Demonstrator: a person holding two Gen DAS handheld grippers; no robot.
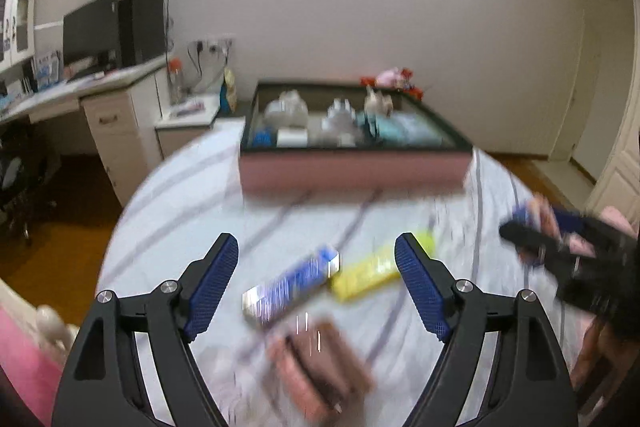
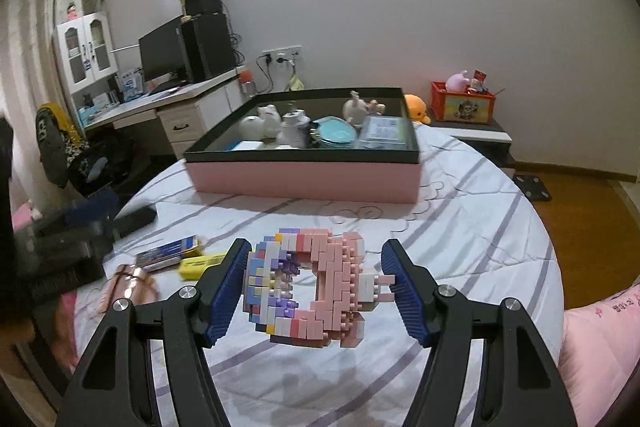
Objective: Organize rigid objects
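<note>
Hovering left gripper point(image 1: 316, 287), jaws spread and empty, over blue-and-silver rectangular packet point(image 1: 292, 283); long axis lying diagonally between pads. Right gripper point(image 2: 316, 291) clamping pink brick-built model point(image 2: 308, 291).

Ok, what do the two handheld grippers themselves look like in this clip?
Both match: the left gripper and right gripper have black plastic frames with triangular cut-outs, silver pivot screws, and blue ribbed pads on each finger. No cables or sleeves show clearly.
</note>
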